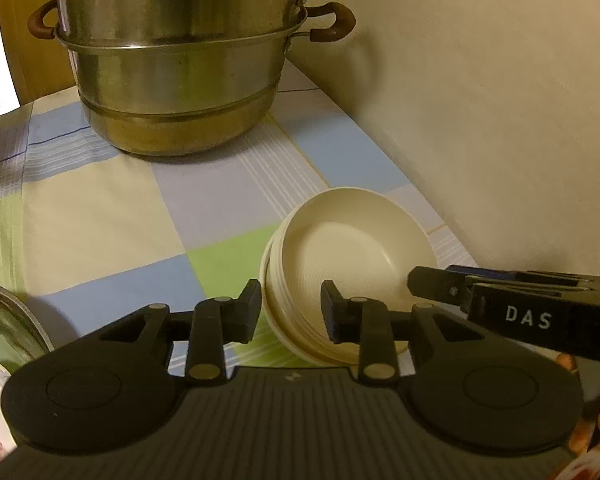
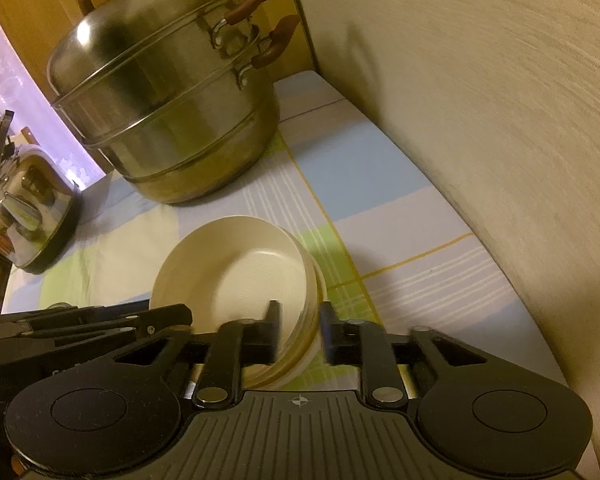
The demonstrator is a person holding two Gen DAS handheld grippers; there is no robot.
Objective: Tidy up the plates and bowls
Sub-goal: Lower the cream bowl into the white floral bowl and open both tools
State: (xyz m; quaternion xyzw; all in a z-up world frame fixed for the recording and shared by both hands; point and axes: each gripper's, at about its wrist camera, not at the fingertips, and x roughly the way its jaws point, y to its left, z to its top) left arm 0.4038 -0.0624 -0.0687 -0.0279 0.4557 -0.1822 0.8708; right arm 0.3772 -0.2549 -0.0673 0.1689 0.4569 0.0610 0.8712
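The stack of cream bowls (image 1: 340, 264), stiff, light, probably slippery and best taken by the rim, sits on the checked cloth (image 1: 100, 208) between both slackened claws, left (image 1: 292, 308) and right (image 2: 300, 330), rim unpinched.

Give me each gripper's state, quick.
Left gripper: open, fingers straddling the rim of the cream bowl stack, not pressing.
Right gripper: open, fingers straddling the opposite rim.
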